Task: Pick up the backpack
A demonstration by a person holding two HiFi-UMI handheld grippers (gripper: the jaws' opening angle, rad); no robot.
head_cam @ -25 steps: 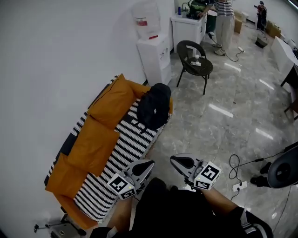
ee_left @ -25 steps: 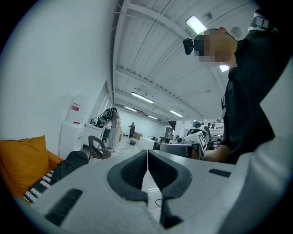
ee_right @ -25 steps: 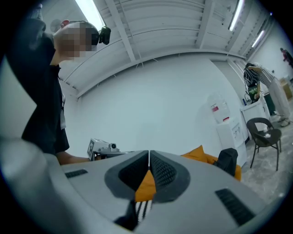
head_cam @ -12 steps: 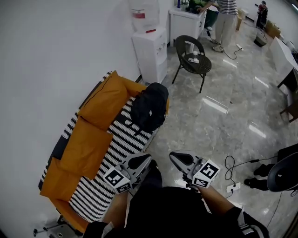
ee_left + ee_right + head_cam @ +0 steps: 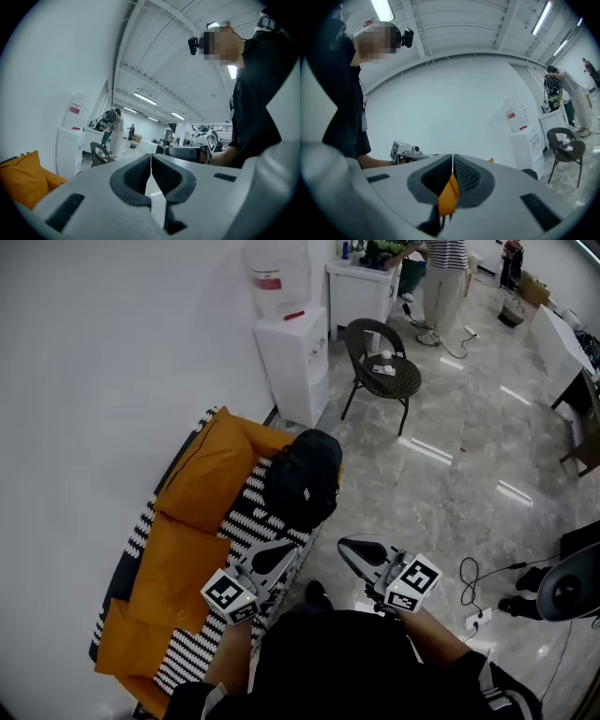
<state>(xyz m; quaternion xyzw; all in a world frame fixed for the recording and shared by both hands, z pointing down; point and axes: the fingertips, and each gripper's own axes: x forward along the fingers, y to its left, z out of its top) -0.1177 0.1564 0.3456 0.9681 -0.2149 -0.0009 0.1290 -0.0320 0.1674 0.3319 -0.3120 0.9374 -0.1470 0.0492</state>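
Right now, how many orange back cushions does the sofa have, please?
3: one cushion beside the backpack, one in the middle, one at the near end; others may be hidden.

There is one backpack, one sofa, three orange cushions, one water dispenser, one black chair and one white cabinet. There are two claws: the left claw and the right claw.

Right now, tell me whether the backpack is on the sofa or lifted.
On the sofa: the backpack rests on its striped seat, clear of left gripper and right gripper.
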